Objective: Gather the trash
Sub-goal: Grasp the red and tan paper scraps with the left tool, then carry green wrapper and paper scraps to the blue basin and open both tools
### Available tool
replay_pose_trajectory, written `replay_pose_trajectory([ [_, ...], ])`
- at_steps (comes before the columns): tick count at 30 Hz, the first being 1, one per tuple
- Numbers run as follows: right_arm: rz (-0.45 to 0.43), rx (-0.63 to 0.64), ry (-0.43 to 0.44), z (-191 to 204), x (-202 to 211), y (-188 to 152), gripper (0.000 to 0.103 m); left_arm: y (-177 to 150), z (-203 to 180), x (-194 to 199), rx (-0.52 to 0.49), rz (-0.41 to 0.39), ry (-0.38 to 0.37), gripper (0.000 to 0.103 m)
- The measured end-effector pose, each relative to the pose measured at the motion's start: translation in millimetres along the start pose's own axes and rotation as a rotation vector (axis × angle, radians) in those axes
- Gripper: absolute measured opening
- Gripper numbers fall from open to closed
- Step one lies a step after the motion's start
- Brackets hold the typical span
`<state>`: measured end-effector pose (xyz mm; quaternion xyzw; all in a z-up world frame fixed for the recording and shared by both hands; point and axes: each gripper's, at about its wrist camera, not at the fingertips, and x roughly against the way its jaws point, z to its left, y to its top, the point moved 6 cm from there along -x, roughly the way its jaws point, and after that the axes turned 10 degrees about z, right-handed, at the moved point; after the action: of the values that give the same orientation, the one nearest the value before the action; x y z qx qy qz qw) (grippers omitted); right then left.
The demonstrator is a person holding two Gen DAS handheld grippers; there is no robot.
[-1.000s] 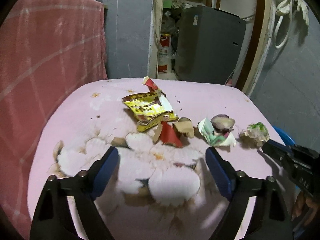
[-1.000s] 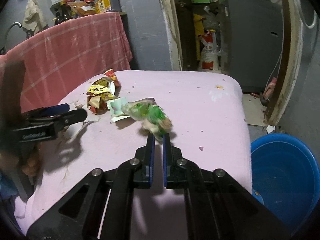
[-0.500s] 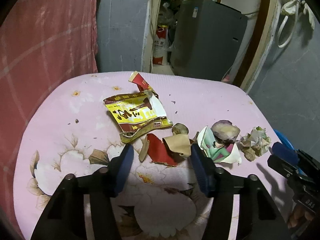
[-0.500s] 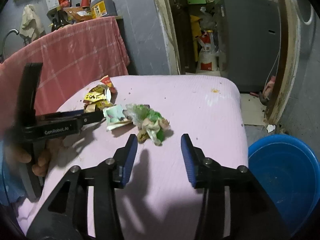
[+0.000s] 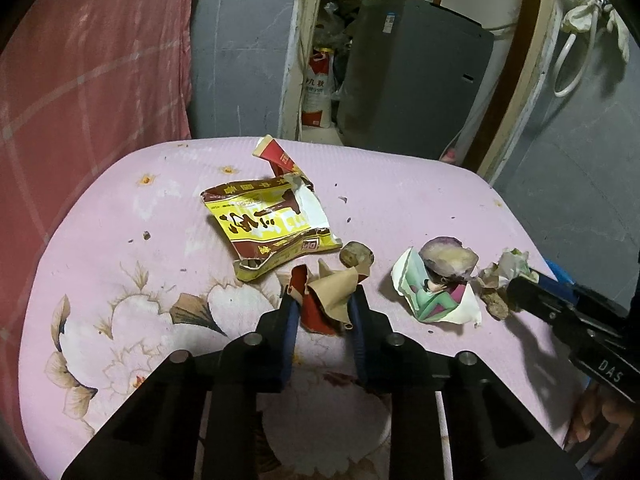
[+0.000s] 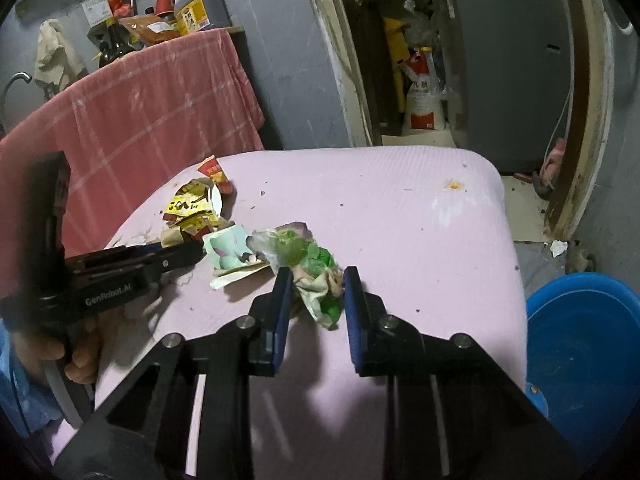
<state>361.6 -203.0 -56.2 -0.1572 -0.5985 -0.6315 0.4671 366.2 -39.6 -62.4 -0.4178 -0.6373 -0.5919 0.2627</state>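
Pink cloth with a faded flower print covers the table (image 5: pixel 100 248), and the trash lies strewn across its middle. Farthest back sits a torn yellow-and-brown snack wrapper (image 5: pixel 268 224) with white inner foil showing, a red paper scrap (image 5: pixel 276 154) curling up just behind it. Nearer the camera, a folded red-and-tan paper scrap (image 5: pixel 326 300) stands between the blue pads of the left gripper (image 5: pixel 323 312); the jaws are narrow and closing, both pads touching the scrap's sides. A small brown lump (image 5: pixel 357 254) lies just beyond it. To the right, a crumpled white-and-green printed paper (image 5: pixel 434 300) cups a purplish peel (image 5: pixel 450 254).

In the right wrist view, a crumpled green-and-cream wad (image 6: pixel 318 280) sits between the fingers of the right gripper (image 6: pixel 314 298). Those jaws are closing at a moderate gap, the pads close against the wad's sides, though firm pressing cannot be told. A blue bucket (image 6: pixel 588 344) stands on the floor beside the table's right edge.
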Motion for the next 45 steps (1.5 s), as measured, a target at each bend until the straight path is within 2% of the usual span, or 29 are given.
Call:
replay_pose_trajectory([
  [7,-0.035,0.012,0.012,2.8,7.3,-1.8,0.023,-4.6,0.7,10.2,0.016,-0.04,-0.025,0.02],
  [13,-0.136,0.034,0.015,8.4,31.3,-1.8,0.023,-13.1,-9.0,41.0,0.007,-0.158,-0.043,0.02],
  [17,-0.24,0.045,0.02,13.4,59.4,-1.5,0.023,-17.8,-23.7,68.1,-0.007,-0.271,-0.031,0.02],
  [20,-0.364,0.056,0.017,18.3,94.3,-2.0,0.023,-18.7,-38.9,90.6,-0.02,-0.366,-0.025,0.02],
  [26,-0.58,0.059,-0.032,12.6,163.2,-7.6,0.023,-11.8,-84.3,131.2,-0.076,-0.523,-0.064,0.02],
  [32,-0.691,0.041,-0.109,-9.9,204.9,-16.2,0.023,-7.2,-143.5,153.4,-0.183,-0.634,-0.106,0.02],
  [35,-0.722,-0.002,-0.167,-29.7,220.6,-23.0,0.023,-4.3,-169.7,151.8,-0.227,-0.634,-0.14,0.02],
  [39,-0.725,-0.096,-0.207,-61.5,232.9,-34.0,0.023,-1.1,-205.0,132.3,-0.275,-0.587,-0.179,0.02],
  [45,-0.628,-0.247,-0.268,-118.4,228.5,-52.1,0.023,0.0,-239.9,99.3,-0.301,-0.491,-0.227,0.02],
])
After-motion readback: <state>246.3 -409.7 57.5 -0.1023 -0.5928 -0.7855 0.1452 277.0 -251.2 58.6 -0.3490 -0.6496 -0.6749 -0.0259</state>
